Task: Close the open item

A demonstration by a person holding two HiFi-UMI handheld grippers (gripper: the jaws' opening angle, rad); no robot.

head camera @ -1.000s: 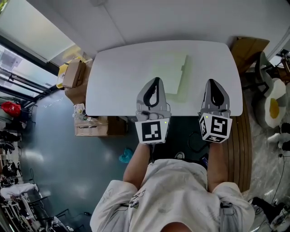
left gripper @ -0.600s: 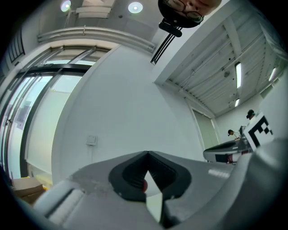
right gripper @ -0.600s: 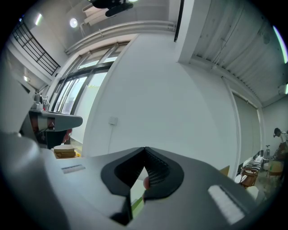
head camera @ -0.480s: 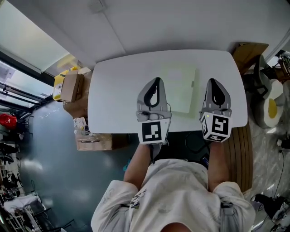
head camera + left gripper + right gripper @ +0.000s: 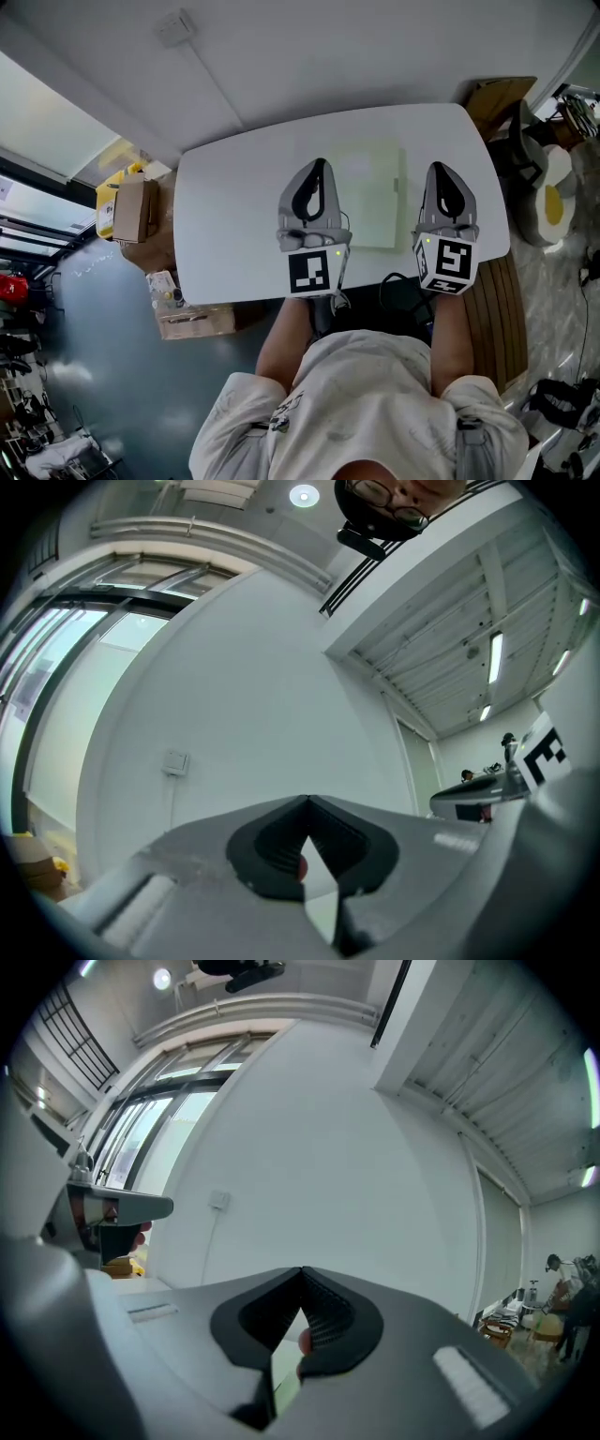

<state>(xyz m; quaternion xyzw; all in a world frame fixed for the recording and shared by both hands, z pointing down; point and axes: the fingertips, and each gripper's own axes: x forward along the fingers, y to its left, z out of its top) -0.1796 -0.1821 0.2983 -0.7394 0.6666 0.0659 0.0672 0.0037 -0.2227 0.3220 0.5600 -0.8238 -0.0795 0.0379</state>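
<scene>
A flat pale green case [image 5: 367, 192] lies on the white table [image 5: 234, 206], with a small tab on its right edge; I cannot tell whether it is open. My left gripper [image 5: 316, 167] hovers over the case's left edge, shut and holding nothing. My right gripper [image 5: 442, 171] is just right of the case, over the table's front right part, also shut and empty. In the left gripper view the left gripper's [image 5: 306, 801] tips meet and aim at the white wall. In the right gripper view the right gripper's [image 5: 302, 1271] tips meet too.
Cardboard boxes [image 5: 127, 208] stand on the floor left of the table, another box [image 5: 192, 319] under its front left corner. A wooden chair [image 5: 497, 98] and a slatted bench [image 5: 492, 309] are at the right. A wall switch [image 5: 174, 26] is behind.
The table and green case have come nearer in the head view; both grippers now hang over the table's front instead of before its edge. Both stay shut.
</scene>
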